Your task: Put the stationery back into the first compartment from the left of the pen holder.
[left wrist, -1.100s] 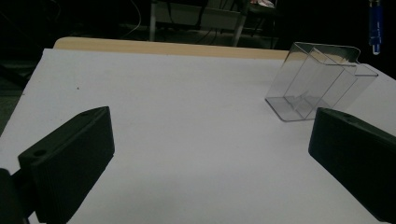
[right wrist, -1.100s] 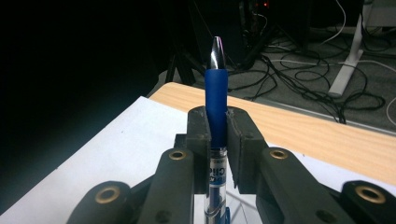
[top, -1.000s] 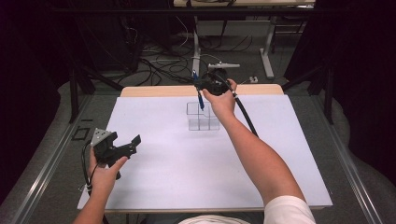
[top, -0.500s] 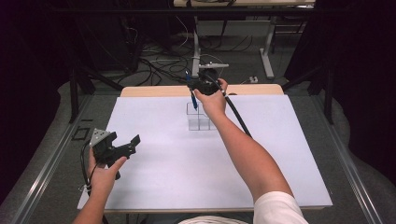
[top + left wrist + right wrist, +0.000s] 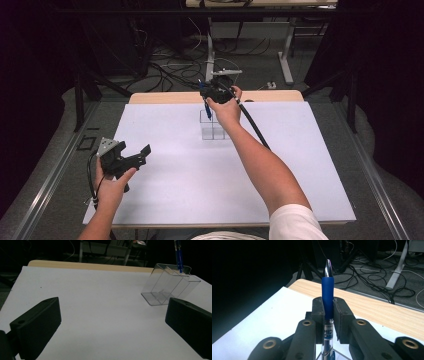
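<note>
At the far middle of a white table top (image 5: 165,195), one right gripper (image 5: 210,93) pinches one blue pen (image 5: 206,107) between its two black jaws and holds it upright over one clear plastic holder (image 5: 212,127). Seen from the right gripper view, the pen (image 5: 327,297) stands clamped at its blue rubber grip, silver tip pointing up and away from the camera, with the clear printed barrel running down between the pads toward the holder below. The left gripper view shows the holder (image 5: 167,287) as a see-through box split by inner walls into compartments (how many cannot be told for sure), with the lower end of the pen (image 5: 179,256) at its far rim; whether the pen touches the plastic cannot be told. Well apart from all this, near the table's left front edge, one left gripper (image 5: 131,161) rests in the person's left hand (image 5: 111,187), its two jaws spread wide with nothing between them and bare white surface beneath. Two forearms enter from the bottom of the high view, the right one stretched long across the table, a black cable (image 5: 252,125) trailing beside it. Behind the white surface runs a strip of pale wood (image 5: 165,97).
</note>
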